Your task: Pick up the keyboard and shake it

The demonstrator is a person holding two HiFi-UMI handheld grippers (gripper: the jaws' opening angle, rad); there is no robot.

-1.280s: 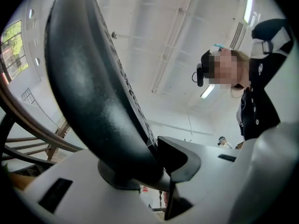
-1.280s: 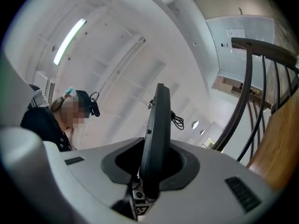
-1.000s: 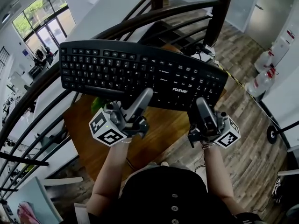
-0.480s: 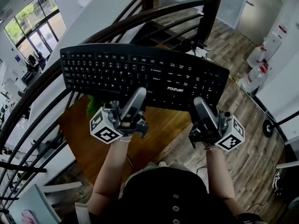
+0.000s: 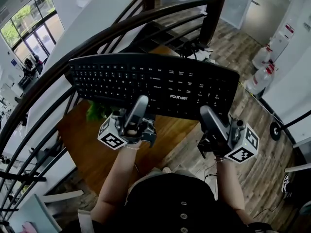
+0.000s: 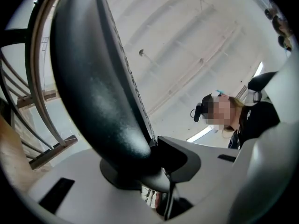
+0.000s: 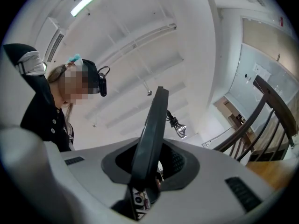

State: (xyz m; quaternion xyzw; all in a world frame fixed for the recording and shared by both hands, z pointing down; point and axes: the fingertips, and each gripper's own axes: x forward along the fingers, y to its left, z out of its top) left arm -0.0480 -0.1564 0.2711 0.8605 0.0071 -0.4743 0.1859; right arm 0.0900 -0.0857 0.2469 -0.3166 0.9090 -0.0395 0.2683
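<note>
**Colleague:** Where's the keyboard right now?

**Me:** The keyboard [image 5: 155, 84] is up in the air, clear of the wooden surface [image 5: 97, 149], with its key side tilted toward my head camera. My left hand-held gripper [image 5: 141, 103] is clamped on the near edge around the middle. My right hand-held gripper [image 5: 206, 113] bites the same edge further right. Both sets of jaws stand narrow, pressing on the thin rim.

**Colleague:** Why two grips?

**Me:** I judge a board this long would swing from a single pinch. Two spaced holds should keep it steady for shaking.

**Colleague:** Anything in the way?

**Me:** The dark railing [image 5: 97, 33] curves past just beyond the far edge, so a big swing away from me risks a knock. The coiled cable [image 7: 176, 122] hangs loose. Something green [image 5: 97, 111], perhaps a plant, sits beneath the left end, but I can't make it out. Water bottles [image 5: 265, 67] stand well off to the right.
</note>
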